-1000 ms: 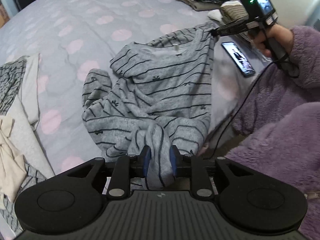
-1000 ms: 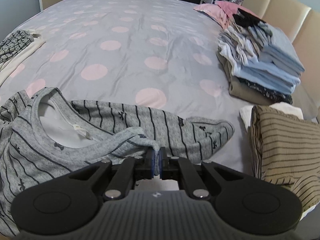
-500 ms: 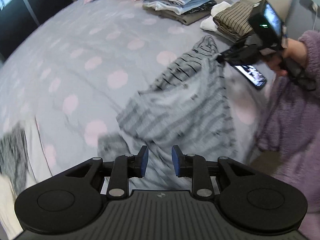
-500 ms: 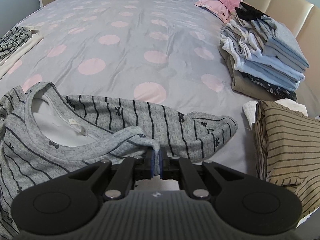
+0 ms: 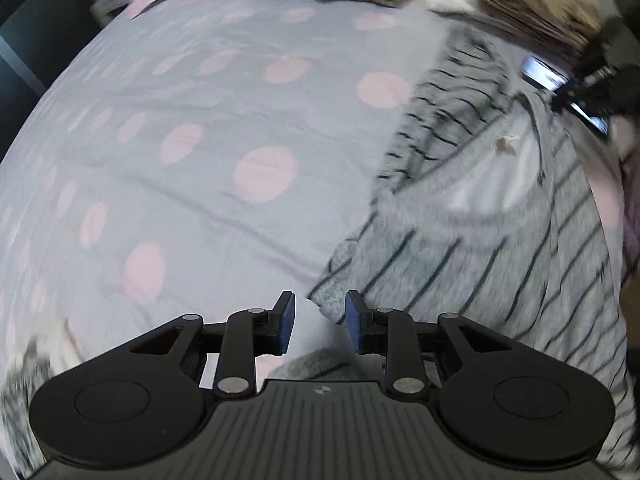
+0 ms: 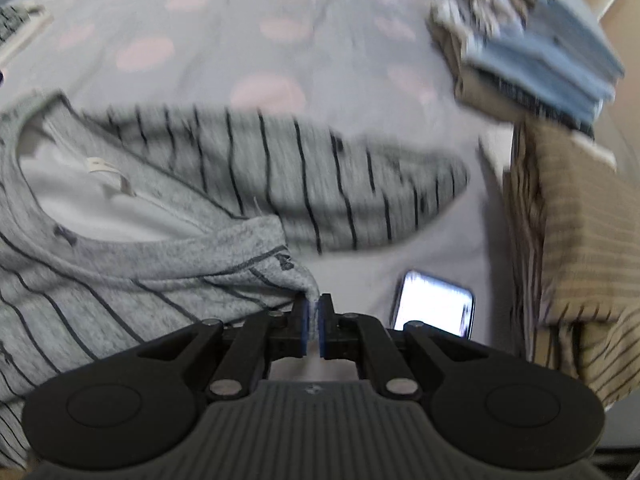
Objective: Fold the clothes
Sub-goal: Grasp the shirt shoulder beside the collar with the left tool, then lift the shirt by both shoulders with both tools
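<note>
A grey shirt with thin dark stripes (image 5: 492, 240) lies on the bed, neck opening and white label facing up. My left gripper (image 5: 318, 322) is open, its blue pads on either side of the shirt's near left corner, with nothing pinched. In the right wrist view the same striped shirt (image 6: 140, 248) spreads to the left, one sleeve stretched across the middle. My right gripper (image 6: 315, 326) is shut on the shirt's shoulder edge. That gripper also shows blurred at the far right of the left wrist view, as the right gripper (image 5: 560, 98).
The bed cover (image 5: 200, 120) is grey with pink dots. A lit phone (image 6: 434, 304) lies just right of my right gripper. A folded tan striped garment (image 6: 576, 240) and a stack of folded clothes (image 6: 532, 40) sit at the right. More clothes (image 5: 24, 364) lie at the left edge.
My left gripper let go of the shirt's lower part, opened, and swung toward the shirt's left shoulder. My right gripper kept its hold and pulled back, uncovering the phone.
</note>
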`<state>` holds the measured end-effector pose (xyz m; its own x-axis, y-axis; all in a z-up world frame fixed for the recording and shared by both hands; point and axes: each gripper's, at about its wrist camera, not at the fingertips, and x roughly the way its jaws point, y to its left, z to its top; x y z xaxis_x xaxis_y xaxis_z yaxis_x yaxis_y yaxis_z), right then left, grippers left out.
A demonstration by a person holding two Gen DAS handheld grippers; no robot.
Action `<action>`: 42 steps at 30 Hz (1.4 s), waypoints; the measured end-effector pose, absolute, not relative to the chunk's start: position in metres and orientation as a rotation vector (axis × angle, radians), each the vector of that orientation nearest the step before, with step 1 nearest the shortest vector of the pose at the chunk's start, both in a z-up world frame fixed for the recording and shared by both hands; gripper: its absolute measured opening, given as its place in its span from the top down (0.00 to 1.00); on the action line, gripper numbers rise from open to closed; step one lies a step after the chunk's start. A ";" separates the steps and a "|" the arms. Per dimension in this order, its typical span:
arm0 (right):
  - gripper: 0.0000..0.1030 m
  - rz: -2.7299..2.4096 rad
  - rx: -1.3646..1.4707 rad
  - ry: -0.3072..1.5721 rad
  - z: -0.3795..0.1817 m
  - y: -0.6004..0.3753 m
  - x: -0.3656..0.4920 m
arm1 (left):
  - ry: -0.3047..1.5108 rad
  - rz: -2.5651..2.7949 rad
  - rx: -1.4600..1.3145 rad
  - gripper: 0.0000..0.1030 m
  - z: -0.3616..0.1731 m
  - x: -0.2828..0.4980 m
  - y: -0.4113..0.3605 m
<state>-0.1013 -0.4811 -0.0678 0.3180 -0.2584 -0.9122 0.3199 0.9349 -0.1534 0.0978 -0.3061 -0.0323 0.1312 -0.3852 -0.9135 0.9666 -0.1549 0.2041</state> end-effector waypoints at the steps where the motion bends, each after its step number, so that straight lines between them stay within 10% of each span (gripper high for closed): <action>1: 0.95 -0.381 0.071 1.204 -0.072 -0.483 -0.104 | 0.684 -1.400 1.149 0.75 -0.033 0.096 -0.307; 17: 0.95 -0.365 0.098 1.268 -0.091 -0.492 -0.121 | 0.594 -1.591 1.469 0.70 -0.069 0.068 -0.341; 25: 0.95 -0.360 0.092 1.252 -0.088 -0.491 -0.127 | 0.651 -1.500 1.372 0.97 -0.070 0.059 -0.334; 42: 0.96 -0.401 -0.030 0.733 0.074 -0.463 -0.112 | 0.376 -1.033 0.822 0.98 0.145 0.066 -0.253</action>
